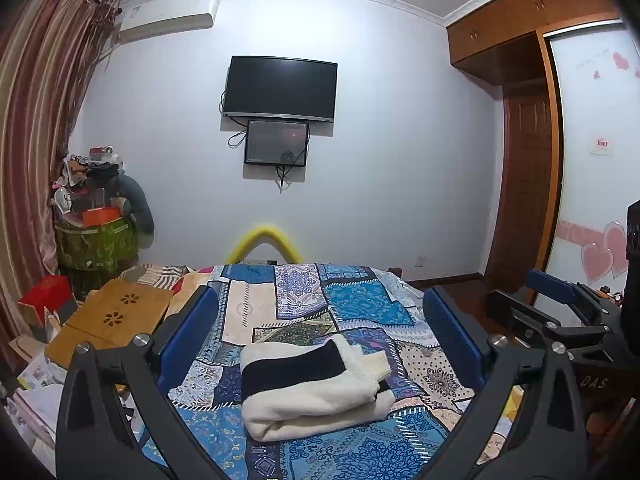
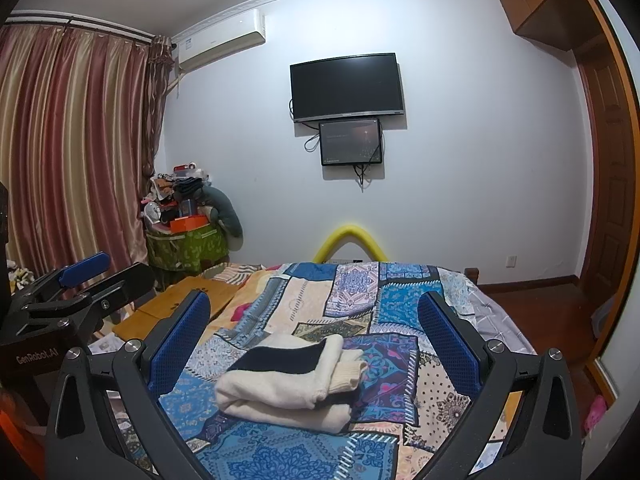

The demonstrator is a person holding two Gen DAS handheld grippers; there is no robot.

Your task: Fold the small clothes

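The left hand-held gripper [image 1: 316, 320] is held above the bed with its blue-padded fingers [image 1: 188, 332] spread wide apart and nothing between them. The right hand-held gripper [image 2: 314, 322] is in the same condition: fingers [image 2: 180, 340] wide apart, nothing held. Each unit appears at the edge of the other's view, side by side.

The folded garment [image 1: 312, 388], a cream knit item with a black band, lies on the patchwork bedspread [image 1: 360, 304], ahead of and below both sets of fingers and touching neither. It is folded into a compact bundle, with a ribbed cuff [image 2: 350, 374] protruding at its right side.

To the left of the bed, a wooden board [image 1: 116, 312] with flower-shaped cutouts rests on clutter. Beyond the foot of the bed, a yellow foam arch [image 1: 264, 240] rises. A heaped green container [image 1: 96, 240] stands in the left corner beside the striped curtain [image 2: 72, 140]. On the far wall, a television [image 1: 280, 88] is mounted above a smaller screen [image 1: 276, 142]. An air conditioner [image 1: 168, 16] is mounted high at left.
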